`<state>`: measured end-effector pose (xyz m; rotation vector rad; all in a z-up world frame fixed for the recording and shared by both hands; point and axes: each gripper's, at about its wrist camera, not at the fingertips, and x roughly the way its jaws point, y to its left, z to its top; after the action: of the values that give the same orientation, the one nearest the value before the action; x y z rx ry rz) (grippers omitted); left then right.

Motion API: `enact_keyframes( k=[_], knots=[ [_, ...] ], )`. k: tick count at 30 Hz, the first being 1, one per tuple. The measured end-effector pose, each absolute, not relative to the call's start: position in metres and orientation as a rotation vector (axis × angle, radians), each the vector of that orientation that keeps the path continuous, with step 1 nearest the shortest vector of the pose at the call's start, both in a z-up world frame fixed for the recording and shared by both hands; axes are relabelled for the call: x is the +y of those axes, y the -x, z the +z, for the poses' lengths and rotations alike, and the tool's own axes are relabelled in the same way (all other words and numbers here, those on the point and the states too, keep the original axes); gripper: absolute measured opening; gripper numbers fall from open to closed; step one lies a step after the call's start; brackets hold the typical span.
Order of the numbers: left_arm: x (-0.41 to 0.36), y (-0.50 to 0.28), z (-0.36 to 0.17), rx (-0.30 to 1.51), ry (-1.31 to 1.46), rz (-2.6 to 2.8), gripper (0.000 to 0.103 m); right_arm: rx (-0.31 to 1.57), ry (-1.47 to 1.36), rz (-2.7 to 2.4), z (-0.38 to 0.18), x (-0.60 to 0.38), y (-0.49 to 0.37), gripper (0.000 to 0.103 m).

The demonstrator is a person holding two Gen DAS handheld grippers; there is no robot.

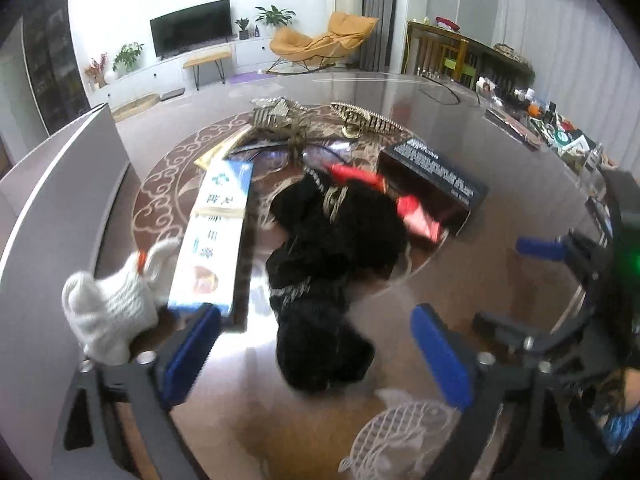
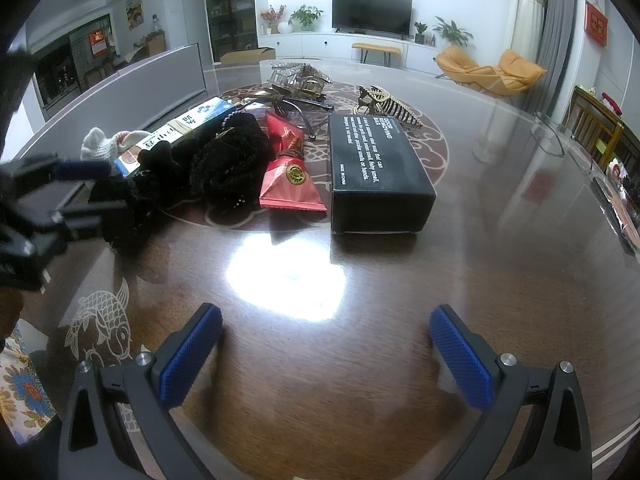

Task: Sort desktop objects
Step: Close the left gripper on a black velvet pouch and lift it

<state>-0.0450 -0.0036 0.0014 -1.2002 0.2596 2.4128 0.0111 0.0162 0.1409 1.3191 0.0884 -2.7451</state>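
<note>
- Left gripper (image 1: 316,348) spread wide around the black fuzzy cloth (image 1: 332,248), pads not touching it
- Right gripper (image 2: 326,354) spread, empty above the table (image 2: 360,400)

White lettering reading "ODOR REMOVING BAR" tops the black box (image 2: 380,172) near the tabletop's centre, while the blue-and-white carton (image 1: 214,236) toward its left edge bears Chinese characters too blurred to read.

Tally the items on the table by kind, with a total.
Boxes: 2 (black box, toothpaste box)
Hair claws: 2 (gold claw, second claw)
Glasses: 1
Red packet: 1
Black fabric: 1
White knit: 1
Total: 8
</note>
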Motion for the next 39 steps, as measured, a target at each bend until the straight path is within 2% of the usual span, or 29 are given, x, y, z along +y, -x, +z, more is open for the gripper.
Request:
enact_keyframes(
  k=[10, 12, 13, 15, 16, 17, 30, 39],
  knots=[
    [0.018, 0.068, -0.016, 0.351, 1.26, 2.449, 0.099, 0.085, -1.313, -2.746, 0.14, 0.017, -0.012, 0.103],
    [0.022, 0.069, -0.017, 0.378, 1.258, 2.456, 0.096, 0.084, -1.311, -2.746, 0.14, 0.017, -0.011, 0.103],
    [0.024, 0.068, -0.017, 0.394, 1.252, 2.459, 0.09, 0.084, -1.31, -2.746, 0.14, 0.017, -0.011, 0.103],
    [0.029, 0.067, -0.02, 0.411, 1.27, 2.416, 0.052, 0.082, -1.307, -2.747, 0.141, 0.017, -0.012, 0.103],
    [0.03, 0.067, -0.023, 0.402, 1.298, 2.39, 0.043, 0.082, -1.306, -2.748, 0.141, 0.017, -0.012, 0.103],
    [0.028, 0.066, -0.022, 0.377, 1.283, 2.385, 0.04, 0.082, -1.305, -2.747, 0.141, 0.017, -0.012, 0.103],
    [-0.003, 0.009, -0.024, 0.274, 1.315, 2.399, 0.039, 0.09, -1.32, -2.74, 0.14, 0.016, -0.01, 0.103],
    [-0.019, 0.002, -0.024, 0.197, 1.315, 2.429, 0.039, 0.097, -1.345, -2.731, 0.139, 0.015, -0.008, 0.103]
  ],
)
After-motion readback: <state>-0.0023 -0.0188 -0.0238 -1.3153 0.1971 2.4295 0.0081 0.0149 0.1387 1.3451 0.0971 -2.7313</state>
